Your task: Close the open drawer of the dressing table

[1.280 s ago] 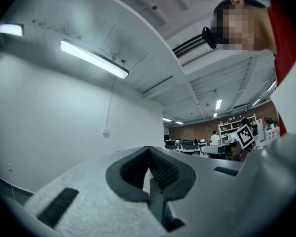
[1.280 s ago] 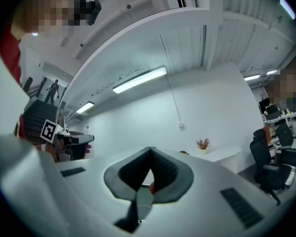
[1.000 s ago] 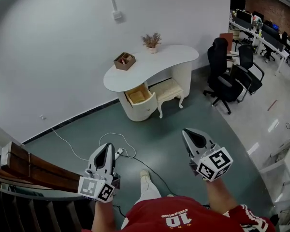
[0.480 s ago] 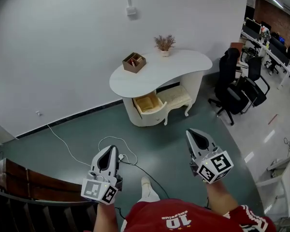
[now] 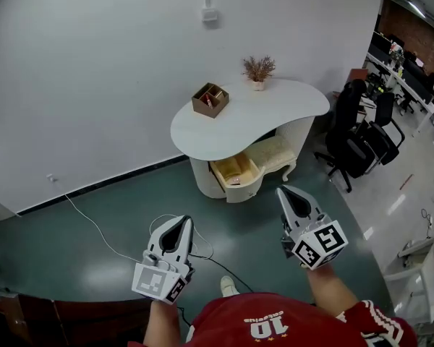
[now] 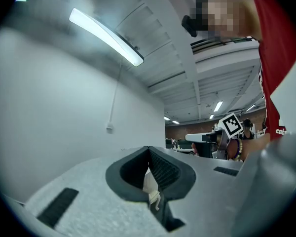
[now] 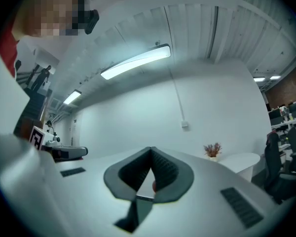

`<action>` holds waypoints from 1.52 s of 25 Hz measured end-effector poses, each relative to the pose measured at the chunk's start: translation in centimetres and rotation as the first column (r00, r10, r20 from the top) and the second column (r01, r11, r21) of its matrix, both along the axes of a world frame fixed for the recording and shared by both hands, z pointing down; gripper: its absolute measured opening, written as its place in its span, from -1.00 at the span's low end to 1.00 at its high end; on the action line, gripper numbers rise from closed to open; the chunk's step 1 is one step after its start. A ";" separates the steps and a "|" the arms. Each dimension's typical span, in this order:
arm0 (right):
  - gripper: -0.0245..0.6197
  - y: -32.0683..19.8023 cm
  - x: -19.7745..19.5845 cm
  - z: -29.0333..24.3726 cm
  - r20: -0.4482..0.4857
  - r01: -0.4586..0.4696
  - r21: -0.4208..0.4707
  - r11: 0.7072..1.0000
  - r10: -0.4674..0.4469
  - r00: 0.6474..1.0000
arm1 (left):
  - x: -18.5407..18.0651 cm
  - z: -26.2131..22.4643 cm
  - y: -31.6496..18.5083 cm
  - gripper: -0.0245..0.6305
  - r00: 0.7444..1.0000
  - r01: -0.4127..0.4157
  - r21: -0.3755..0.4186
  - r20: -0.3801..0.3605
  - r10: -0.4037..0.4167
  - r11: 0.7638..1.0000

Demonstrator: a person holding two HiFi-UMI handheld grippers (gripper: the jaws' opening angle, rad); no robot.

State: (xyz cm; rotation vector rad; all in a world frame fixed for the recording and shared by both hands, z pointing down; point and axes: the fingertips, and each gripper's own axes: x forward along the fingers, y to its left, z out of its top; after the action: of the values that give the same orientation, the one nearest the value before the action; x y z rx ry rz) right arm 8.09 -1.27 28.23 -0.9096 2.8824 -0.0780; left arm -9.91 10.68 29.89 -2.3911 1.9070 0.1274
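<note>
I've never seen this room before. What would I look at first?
Probably the white dressing table by the wall, with its drawer hanging open under the top. A wooden box and a dried plant sit on it. Nearer, the left gripper and right gripper point toward it, both shut.

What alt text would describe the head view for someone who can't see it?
A white kidney-shaped dressing table stands by a white wall, its drawer open; the left gripper and right gripper, both shut, point toward it.

One dressing table [image 5: 253, 114], one drawer [image 5: 235, 170], one stool [image 5: 272, 152]
</note>
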 end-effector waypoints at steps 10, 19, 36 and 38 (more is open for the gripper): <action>-0.91 -2.4 -5.7 0.4 -0.051 -0.021 0.008 1.000 0.021 0.998 | -5.1 1.0 -4.2 -0.93 0.996 -0.049 0.006 -0.076 0.049 0.999; -0.91 -5.7 -7.2 -0.3 -0.021 -0.040 0.062 0.997 0.041 0.999 | -7.1 1.3 -7.4 -0.93 0.991 -0.021 0.014 -0.128 0.023 1.000; -0.10 -10.4 -6.7 7.3 -0.165 -0.056 -0.018 0.998 0.052 0.985 | -3.0 4.1 -13.3 -0.93 0.985 -0.143 -0.046 -0.101 0.138 0.989; -0.11 -10.8 -6.4 9.5 -0.190 -0.066 -0.045 0.997 0.056 0.980 | -2.8 5.0 -13.7 -0.93 0.985 -0.143 -0.067 -0.102 0.136 0.987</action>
State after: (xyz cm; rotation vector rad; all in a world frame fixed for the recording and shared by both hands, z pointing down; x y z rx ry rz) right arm 1.69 -12.07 37.70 -1.0692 3.0352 -0.0639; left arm -12.69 -3.03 34.86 -2.6134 1.8115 0.1886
